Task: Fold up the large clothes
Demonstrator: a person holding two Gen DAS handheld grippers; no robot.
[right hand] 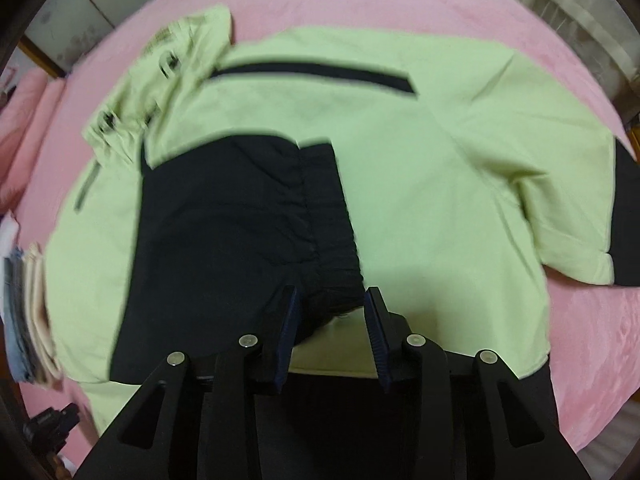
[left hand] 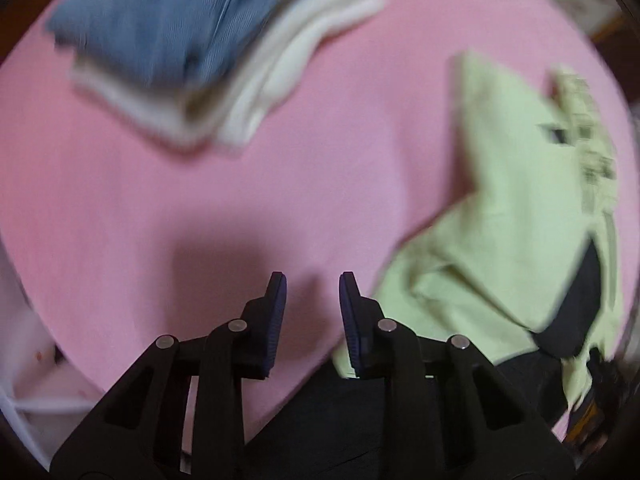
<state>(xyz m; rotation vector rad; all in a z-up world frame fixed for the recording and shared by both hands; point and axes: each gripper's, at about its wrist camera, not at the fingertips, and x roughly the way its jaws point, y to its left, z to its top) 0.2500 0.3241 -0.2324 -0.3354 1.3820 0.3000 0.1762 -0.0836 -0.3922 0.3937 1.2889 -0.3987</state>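
A light green jacket with black panels lies spread on the pink bed. Its black sleeve is folded across the body, the gathered cuff pointing toward me. My right gripper hangs right over that cuff; the cuff lies between the parted fingers and the pads do not press on it. In the left wrist view the jacket sits at the right, blurred. My left gripper is open over the bare pink sheet, just left of the jacket's edge, holding nothing.
A stack of folded clothes, blue on top of white, rests on the bed at the far left, and shows at the left edge as the stack in the right wrist view. Pink bedding and cupboard doors lie beyond the bed.
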